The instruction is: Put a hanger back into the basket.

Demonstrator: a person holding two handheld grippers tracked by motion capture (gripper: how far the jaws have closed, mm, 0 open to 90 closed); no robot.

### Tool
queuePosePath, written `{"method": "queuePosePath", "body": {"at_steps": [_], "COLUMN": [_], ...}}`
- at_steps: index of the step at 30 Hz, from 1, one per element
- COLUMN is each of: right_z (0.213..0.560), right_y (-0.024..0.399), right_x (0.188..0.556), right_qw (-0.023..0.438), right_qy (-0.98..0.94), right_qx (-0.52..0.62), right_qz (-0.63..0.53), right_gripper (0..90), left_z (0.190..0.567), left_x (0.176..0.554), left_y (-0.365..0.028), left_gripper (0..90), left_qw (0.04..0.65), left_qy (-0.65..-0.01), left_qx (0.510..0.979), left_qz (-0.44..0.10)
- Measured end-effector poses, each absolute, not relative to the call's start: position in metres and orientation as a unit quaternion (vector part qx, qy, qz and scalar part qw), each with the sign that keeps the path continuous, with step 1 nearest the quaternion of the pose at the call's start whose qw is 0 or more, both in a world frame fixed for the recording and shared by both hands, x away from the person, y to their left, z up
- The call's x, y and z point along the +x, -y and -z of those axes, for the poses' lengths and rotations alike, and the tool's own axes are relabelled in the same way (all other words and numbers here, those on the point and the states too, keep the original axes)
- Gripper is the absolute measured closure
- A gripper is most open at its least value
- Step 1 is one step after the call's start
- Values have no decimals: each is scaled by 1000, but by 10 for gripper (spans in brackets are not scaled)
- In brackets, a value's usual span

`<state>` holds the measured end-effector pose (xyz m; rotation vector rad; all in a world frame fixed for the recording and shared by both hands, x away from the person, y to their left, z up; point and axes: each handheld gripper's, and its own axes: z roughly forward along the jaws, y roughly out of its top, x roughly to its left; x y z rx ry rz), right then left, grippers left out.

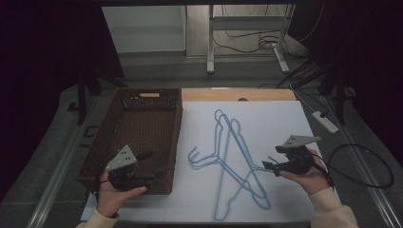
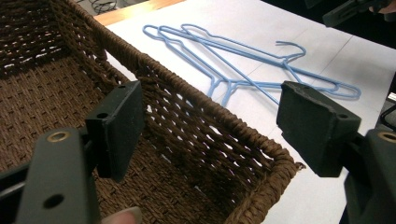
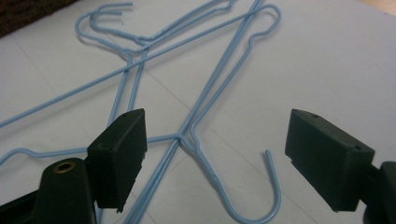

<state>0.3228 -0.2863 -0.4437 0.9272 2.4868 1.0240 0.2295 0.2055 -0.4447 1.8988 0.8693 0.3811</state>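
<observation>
Left gripper: jaws released, empty, held over the near right corner of the woven basket. Right gripper: jaws spread wide, empty, just at the hook of the nearest hanger. Blue wire hangers: crossed in a loose pile on the white table sheet, right of the basket, between both grippers.

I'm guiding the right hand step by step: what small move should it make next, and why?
Probably ease the right gripper forward and down, then close on the neck of the nearest blue hanger. Its jaws stand open with that hook and neck between them, nothing held, and the hangers lie loose on the white table beside the basket.
</observation>
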Motion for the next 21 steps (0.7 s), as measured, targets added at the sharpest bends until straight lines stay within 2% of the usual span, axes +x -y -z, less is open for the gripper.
{"method": "queuePosePath", "body": {"at_steps": [21], "right_z": [464], "right_y": [258], "right_x": [360], "right_qw": [72], "right_qy": [-936], "right_qx": [265], "right_qz": [-222], "right_gripper": [307], "left_z": [447], "left_x": [229], "left_y": [-203], "left_gripper": [247], "left_qw": [485], "left_qy": [-358], "left_qx": [783], "left_qz": [-156]}}
